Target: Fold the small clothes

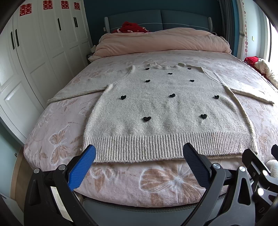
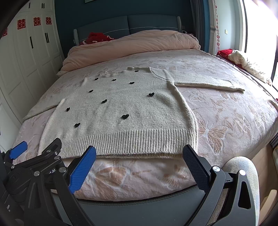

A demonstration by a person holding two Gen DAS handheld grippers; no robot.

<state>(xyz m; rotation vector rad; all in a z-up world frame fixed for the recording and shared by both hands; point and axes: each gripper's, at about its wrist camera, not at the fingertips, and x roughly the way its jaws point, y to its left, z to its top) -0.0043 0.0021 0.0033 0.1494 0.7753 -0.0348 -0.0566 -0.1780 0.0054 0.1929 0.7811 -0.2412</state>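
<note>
Spreading wide and empty, left gripper [image 1: 139, 154] and right gripper [image 2: 139, 154] should pinch sweater [image 1: 165, 107] sleeves, apparently flat, evenly.

Red paper double-happiness signs (囍) [image 1: 47, 4] are showing on the white wardrobe doors [image 1: 43, 43], four of them in the left wrist view. In the right wrist view, small white lettering [image 2: 52, 171] ending in "AI" is showing on the left gripper's [image 2: 37, 157] black body; the rest is hidden.
</note>
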